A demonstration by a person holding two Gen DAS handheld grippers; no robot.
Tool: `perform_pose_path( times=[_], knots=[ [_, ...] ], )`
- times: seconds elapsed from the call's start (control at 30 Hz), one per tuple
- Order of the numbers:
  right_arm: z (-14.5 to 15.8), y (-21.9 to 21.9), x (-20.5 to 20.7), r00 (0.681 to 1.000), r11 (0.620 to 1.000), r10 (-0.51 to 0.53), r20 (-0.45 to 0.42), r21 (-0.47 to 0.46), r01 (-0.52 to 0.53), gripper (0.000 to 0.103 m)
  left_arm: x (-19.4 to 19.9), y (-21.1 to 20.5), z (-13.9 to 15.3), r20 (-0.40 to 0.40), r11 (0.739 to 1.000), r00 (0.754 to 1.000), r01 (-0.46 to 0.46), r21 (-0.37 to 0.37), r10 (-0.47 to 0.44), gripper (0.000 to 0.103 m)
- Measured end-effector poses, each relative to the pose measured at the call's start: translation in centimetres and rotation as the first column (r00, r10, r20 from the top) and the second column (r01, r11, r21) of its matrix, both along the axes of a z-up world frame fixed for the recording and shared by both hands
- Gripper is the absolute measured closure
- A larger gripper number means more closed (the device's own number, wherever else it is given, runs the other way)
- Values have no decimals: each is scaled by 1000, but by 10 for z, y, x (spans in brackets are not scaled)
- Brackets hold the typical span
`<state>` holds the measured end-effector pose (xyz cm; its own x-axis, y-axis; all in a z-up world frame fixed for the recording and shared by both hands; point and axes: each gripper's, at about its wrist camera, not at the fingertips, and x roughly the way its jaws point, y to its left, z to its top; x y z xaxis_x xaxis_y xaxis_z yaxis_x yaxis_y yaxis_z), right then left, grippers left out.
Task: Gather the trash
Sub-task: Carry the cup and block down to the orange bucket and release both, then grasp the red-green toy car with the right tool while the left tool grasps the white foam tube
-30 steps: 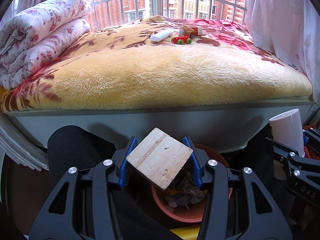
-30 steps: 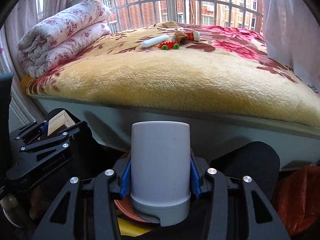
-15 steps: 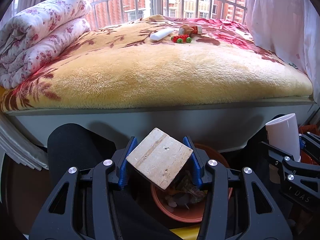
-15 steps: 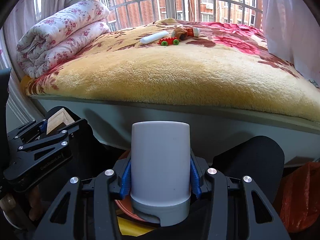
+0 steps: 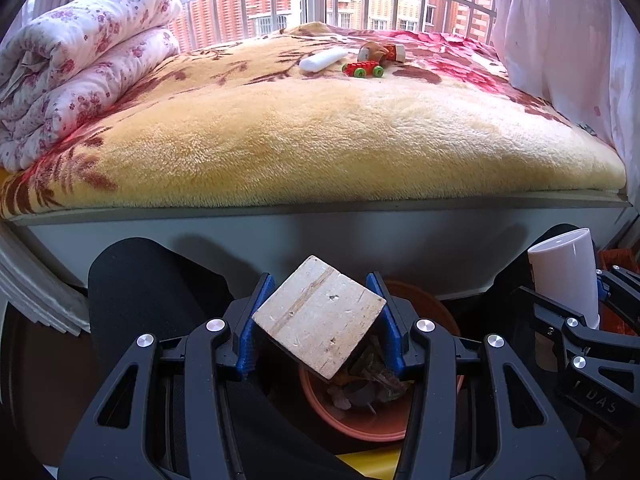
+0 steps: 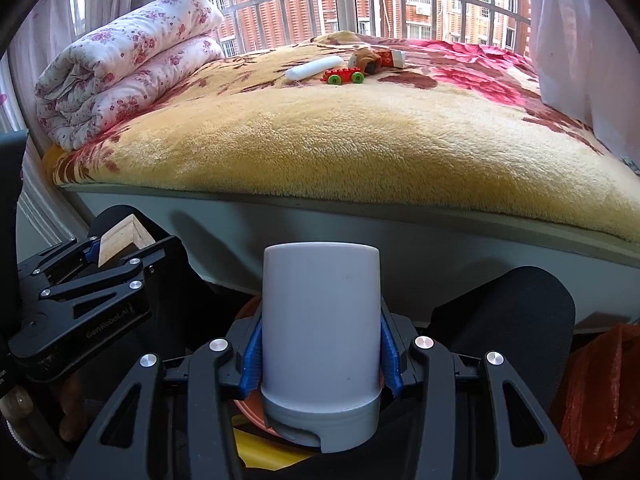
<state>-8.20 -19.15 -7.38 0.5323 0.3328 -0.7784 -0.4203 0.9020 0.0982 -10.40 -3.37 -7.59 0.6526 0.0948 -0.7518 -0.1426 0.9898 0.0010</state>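
My left gripper point(image 5: 320, 340) is shut on a pale wooden block point(image 5: 320, 320), held tilted over an orange trash bin point(image 5: 360, 420) with scraps inside. My right gripper point(image 6: 320, 356) is shut on a white cylindrical cup point(image 6: 320, 320), upside down, above the bin's rim point(image 6: 248, 408). The cup also shows in the left wrist view point(image 5: 564, 276), and the block in the right wrist view point(image 6: 120, 236). On the bed's far side lie a white tube point(image 5: 322, 60), a red toy car point(image 5: 362, 69) and a brown toy point(image 5: 376, 51).
The bed with a yellow floral blanket point(image 5: 320, 136) stands just ahead, its grey frame point(image 5: 320, 232) close to both grippers. A folded quilt point(image 5: 72, 80) lies at left. An orange plastic bag point(image 6: 600, 392) sits at right. Curtains point(image 5: 560, 40) hang at right.
The right gripper with the cup has dropped slightly lower in the left wrist view. The left gripper and block have held still.
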Motion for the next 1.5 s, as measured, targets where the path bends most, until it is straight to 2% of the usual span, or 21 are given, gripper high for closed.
perform_pose_path(
  times=[0.67, 0.7, 0.73, 0.77, 0.8, 1.03, 1.37, 1.5],
  knots=[
    [-4, 1, -1, 1000, 1000, 10, -16, -6, -10, 56, 1, -2, -3, -16, 1000, 1000, 6, -10, -7, 56],
    [-4, 1, -1, 1000, 1000, 11, -19, -5, -11, 56, 1, -4, -4, -20, 1000, 1000, 7, -4, -7, 54],
    [-5, 1, 0, 1000, 1000, 12, -24, -7, -12, 50, 2, -4, -4, -25, 1000, 1000, 6, 1, -6, 49],
    [-7, 1, 1, 999, 1000, 12, -31, -10, -13, 28, 2, -4, -5, -25, 1000, 1000, 1, 2, -1, 26],
    [-7, 0, 1, 1000, 1000, 4, -28, -12, -4, 20, 1, -2, -4, -20, 1000, 1000, -7, 1, 7, 13],
    [-3, -9, 1, 1000, 1000, -27, -10, 8, 27, 20, 1, 8, -5, -22, 999, 999, -35, -35, 34, 12],
    [0, -12, 3, 999, 999, -31, -7, 19, 32, 20, 1, 10, -5, -20, 998, 999, -50, -34, 49, 12],
    [12, -15, 7, 1000, 1000, -15, 18, 24, 14, 20, 7, 12, 2, -5, 999, 999, -39, -25, 39, 12]
  ],
)
